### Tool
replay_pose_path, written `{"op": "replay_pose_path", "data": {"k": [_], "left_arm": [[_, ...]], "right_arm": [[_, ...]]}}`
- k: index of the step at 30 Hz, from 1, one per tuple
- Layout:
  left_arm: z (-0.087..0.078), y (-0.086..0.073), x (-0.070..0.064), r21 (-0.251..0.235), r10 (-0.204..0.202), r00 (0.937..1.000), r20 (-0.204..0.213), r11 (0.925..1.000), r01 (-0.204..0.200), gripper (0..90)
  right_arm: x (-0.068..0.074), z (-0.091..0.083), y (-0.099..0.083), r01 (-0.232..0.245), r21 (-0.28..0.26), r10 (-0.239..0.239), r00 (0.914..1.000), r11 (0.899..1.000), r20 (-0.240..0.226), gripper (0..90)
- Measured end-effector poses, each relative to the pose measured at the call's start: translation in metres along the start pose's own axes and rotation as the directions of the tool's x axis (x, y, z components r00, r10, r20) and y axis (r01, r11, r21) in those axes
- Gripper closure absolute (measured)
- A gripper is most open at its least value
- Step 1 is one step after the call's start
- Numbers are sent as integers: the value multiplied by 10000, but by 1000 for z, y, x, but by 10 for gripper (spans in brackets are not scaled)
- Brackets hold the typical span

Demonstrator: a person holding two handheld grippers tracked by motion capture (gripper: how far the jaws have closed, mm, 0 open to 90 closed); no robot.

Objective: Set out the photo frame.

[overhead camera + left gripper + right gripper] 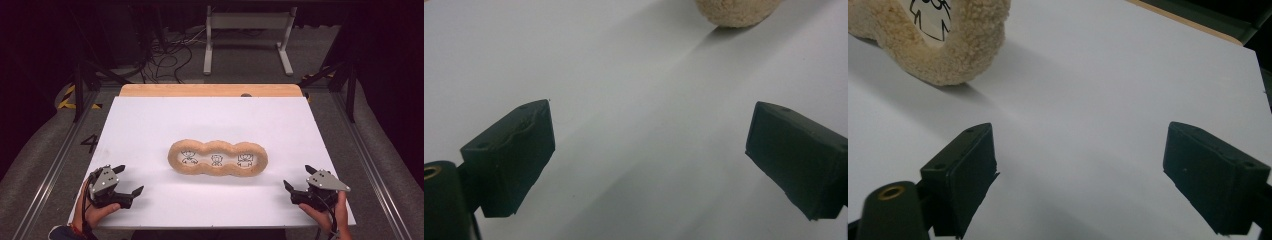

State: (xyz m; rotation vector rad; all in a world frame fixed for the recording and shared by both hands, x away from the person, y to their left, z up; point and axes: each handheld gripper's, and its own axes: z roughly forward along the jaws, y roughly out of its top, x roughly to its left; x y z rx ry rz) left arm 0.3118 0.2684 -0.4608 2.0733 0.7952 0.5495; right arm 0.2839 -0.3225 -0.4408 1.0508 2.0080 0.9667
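You are holding the left tool (128, 181) low over the near left corner of the tabletop (150, 125), with its jaws spread wide and nothing between them. In the left gripper view the two black jaws are standing far apart over bare white surface, and a rounded end of the fleece ring (738, 11) is peeking in at the top edge, well apart from the jaws.

You are holding the right tool (298, 178) at the near right corner, and its jaws are also gaping wide and gripping nothing. In the right gripper view the jaws are framing empty white tabletop (1128, 80), while one end of the ring (973, 45) is sitting at the upper left, ahead of the left-hand jaw and not touching it. A black line drawing is showing inside that end of the ring.

The ring (218, 172) is lying near the middle of the tabletop, between the two tools and a little farther from you than either. It is a long tan fleecy loop with three joined lobes, and a small black drawing is showing on the white surface inside each lobe. Its near edge is casting a thin shadow toward you. Both tools are pointing inward toward it, the left one at its left end and the right one at its right end, and neither is touching it. Your hands are coming in from the near edge of the tabletop.
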Motion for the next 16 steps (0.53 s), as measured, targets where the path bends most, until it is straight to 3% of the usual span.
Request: {"op": "replay_pose_path", "data": {"k": [5, 16], "left_arm": [[-3, 0, 1, -161, -123, 9999, 46, 9998, 124, 59], [4, 0, 3, -41, -168, 9998, 125, 9998, 168, 58]], "right_arm": [[1, 3, 0, 42, 30, -42, 10000, 10000, -27, 131], [0, 8, -2, 158, 452, -162, 9998, 9989, 89, 118]]}}
